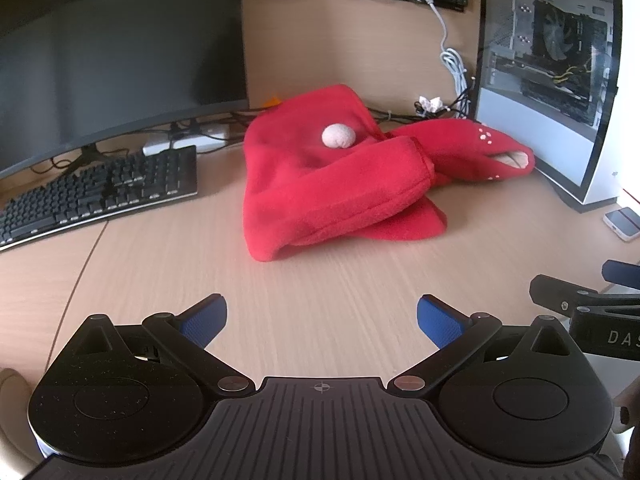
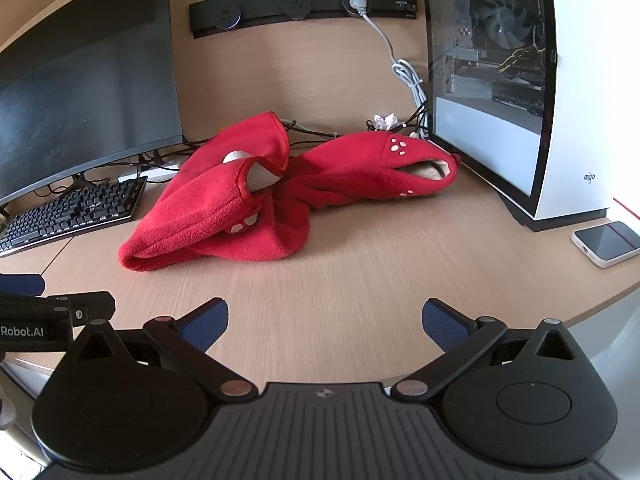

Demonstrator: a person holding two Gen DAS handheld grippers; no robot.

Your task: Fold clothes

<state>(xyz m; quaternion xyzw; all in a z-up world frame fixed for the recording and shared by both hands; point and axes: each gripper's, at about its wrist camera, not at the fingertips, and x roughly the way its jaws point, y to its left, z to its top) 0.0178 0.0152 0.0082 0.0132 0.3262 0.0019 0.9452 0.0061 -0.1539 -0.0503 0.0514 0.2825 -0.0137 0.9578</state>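
Note:
A red fleece garment (image 1: 320, 184) lies crumpled on the wooden desk (image 1: 320, 280), with a pale round tail patch (image 1: 338, 136) on top and small pale paw prints near its right end. In the right wrist view the same red garment (image 2: 240, 208) shows a cream lining at its openings. My left gripper (image 1: 322, 320) is open above bare desk, well short of the garment's near edge. My right gripper (image 2: 325, 322) is also open over bare desk (image 2: 360, 280), apart from the cloth. Nothing sits between either pair of blue pads.
A black keyboard (image 1: 100, 196) and a curved monitor (image 1: 112, 60) stand at the left. A white PC case (image 2: 520, 80) with a glass side stands at the right, a phone (image 2: 606, 243) beside it. Cables (image 1: 452, 64) and a power strip (image 2: 304, 8) run along the back wall.

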